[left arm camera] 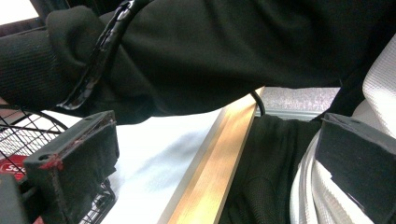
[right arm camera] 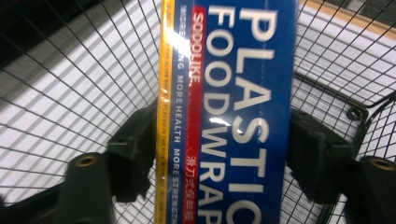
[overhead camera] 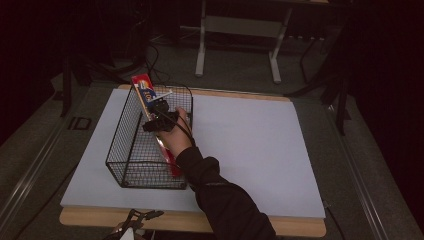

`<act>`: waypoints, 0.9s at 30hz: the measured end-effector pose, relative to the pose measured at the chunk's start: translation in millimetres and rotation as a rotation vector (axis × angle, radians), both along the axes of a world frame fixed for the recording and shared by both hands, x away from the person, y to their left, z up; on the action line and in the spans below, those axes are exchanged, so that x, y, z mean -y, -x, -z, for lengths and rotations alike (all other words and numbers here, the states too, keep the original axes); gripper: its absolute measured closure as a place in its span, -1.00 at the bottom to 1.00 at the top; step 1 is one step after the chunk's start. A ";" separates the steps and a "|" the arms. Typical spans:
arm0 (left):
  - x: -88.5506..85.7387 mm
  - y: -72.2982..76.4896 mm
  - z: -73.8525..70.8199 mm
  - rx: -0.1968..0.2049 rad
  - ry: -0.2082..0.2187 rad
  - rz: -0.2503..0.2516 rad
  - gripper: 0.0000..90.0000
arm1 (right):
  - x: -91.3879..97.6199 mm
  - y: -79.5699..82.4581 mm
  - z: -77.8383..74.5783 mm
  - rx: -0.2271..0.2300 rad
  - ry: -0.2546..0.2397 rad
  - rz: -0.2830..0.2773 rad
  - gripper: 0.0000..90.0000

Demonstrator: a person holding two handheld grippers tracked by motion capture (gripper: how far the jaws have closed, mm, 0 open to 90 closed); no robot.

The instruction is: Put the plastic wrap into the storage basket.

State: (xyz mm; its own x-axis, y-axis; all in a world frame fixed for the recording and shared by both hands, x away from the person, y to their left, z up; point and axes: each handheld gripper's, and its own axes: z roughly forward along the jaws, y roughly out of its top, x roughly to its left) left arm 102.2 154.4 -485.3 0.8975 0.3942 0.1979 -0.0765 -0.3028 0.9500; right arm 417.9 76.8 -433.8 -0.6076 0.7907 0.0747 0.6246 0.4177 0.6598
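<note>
A long blue, red and yellow box of plastic food wrap (overhead camera: pixel 145 95) leans in a black wire basket (overhead camera: pixel 117 150), its top end poking over the far rim. My right gripper (overhead camera: pixel 159 117) reaches into the basket from above. In the right gripper view the box (right arm camera: pixel 243 116) sits between my right gripper's (right arm camera: pixel 224 158) jaws, both pads at its long edges with no gap visible. My left gripper (overhead camera: pixel 132 222) hangs low at the table's front edge. Its jaws (left arm camera: pixel 215 168) stand wide apart with nothing between them, beside a dark sleeve (left arm camera: pixel 210 56).
The basket stands on the left part of a white board (overhead camera: pixel 250 145) that covers a wooden table (overhead camera: pixel 290 227). Its wire wall (left arm camera: pixel 18 135) is close to my left gripper's left pad. Dark floor, cables and a metal stand (overhead camera: pixel 235 30) lie beyond the table.
</note>
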 end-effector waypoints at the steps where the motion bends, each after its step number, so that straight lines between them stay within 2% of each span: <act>1: 0.0 0.0 0.0 0.000 0.000 0.000 -1.00 | 0.0 0.0 0.0 0.000 0.000 0.000 -0.42; 2: 0.1 0.0 0.2 -0.001 -0.001 0.001 -1.00 | 4.7 0.5 -3.4 -0.013 -0.028 -0.018 -0.59; 3: 0.1 0.0 0.2 -0.001 -0.001 0.001 -1.00 | 4.7 0.5 -3.4 -0.013 -0.028 -0.018 -0.59; 5: 0.3 0.1 0.3 -0.001 -0.002 0.000 -1.00 | 13.9 4.0 -8.8 -0.015 -0.070 -0.049 -0.70; 8: 0.3 0.4 0.6 -0.002 -0.005 -0.001 -1.00 | 20.6 6.4 -12.4 -0.007 -0.071 -0.070 -0.72; 12: 0.3 0.8 0.9 -0.003 -0.005 -0.005 -1.00 | 42.1 11.9 -21.0 0.024 -0.102 -0.085 -0.69; 13: 0.3 0.8 1.0 -0.003 -0.006 -0.005 -1.00 | 42.1 11.9 -21.0 0.024 -0.102 -0.085 -0.69; 18: 0.8 1.3 1.7 -0.006 -0.011 -0.010 -1.00 | 70.5 19.0 -28.6 0.045 -0.104 -0.093 -0.67; 19: 0.9 1.3 1.8 -0.005 -0.013 -0.011 -1.00 | 70.5 19.0 -28.6 0.045 -0.104 -0.093 -0.67; 21: 1.0 1.4 2.0 -0.006 -0.016 -0.013 -1.00 | 86.0 22.9 -30.8 0.056 -0.119 -0.094 -0.67; 22: 1.1 1.5 2.1 -0.007 -0.016 -0.014 -1.00 | 86.0 22.9 -30.8 0.056 -0.119 -0.094 -0.67; 23: 1.1 1.5 2.2 -0.007 -0.015 -0.015 -1.00 | 96.4 25.8 -31.2 0.064 -0.128 -0.095 -0.67; 27: 1.2 1.1 2.5 -0.011 -0.015 -0.016 -1.00 | 111.0 30.5 -29.4 0.071 -0.130 -0.097 -0.67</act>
